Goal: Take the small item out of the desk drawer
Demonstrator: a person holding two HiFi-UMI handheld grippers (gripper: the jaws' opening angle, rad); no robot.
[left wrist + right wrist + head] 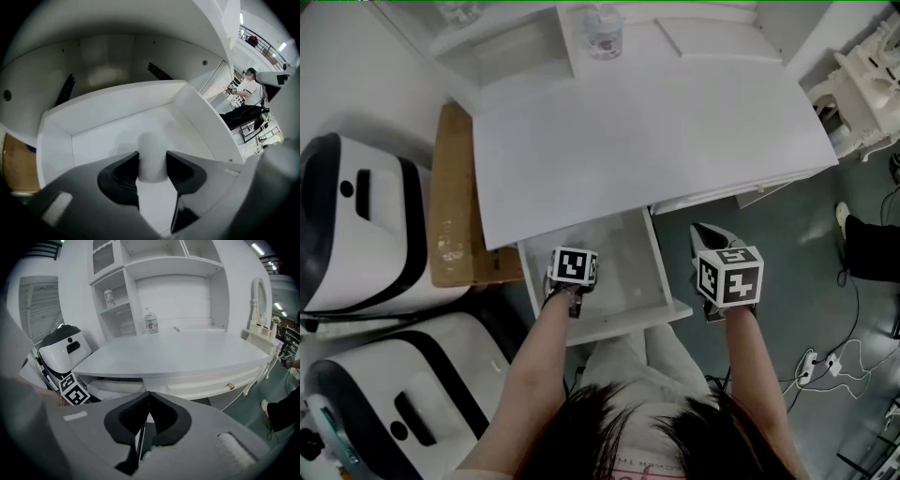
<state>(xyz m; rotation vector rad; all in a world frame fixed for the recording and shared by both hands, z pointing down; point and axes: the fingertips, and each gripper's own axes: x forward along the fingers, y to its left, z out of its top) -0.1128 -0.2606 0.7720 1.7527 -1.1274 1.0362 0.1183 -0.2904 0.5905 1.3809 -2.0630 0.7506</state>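
1. The open white desk drawer [659,272] is pulled out from under the flat white desk top [656,131] toward the person, and its inside is pale and shallow.
2. The left gripper [152,165] reaches steeply down into the drawer. In the head view its black-and-white marker cube sits over the drawer's left front part.
3. The left gripper view shows its two dark jaws clamped on a small white cylindrical item [151,147], with a pad pressing each side. The item stands upright between them, inside the drawer and clear of the side walls. Whether its base touches the drawer bottom cannot be told.
4. The right gripper [149,394] is outside the drawer, just to the right of its front corner and above the dark grey-green floor. Its jaws are closed tip to tip with nothing between them, and it points toward the desk edge.
5. At the back of the desk top stands a clear plastic bottle [605,28], below white shelf compartments.
6. Left of the desk a brown cardboard box [455,197] leans along its side. Further left are two white-and-black rounded machine housings [356,234], well apart from both grippers.
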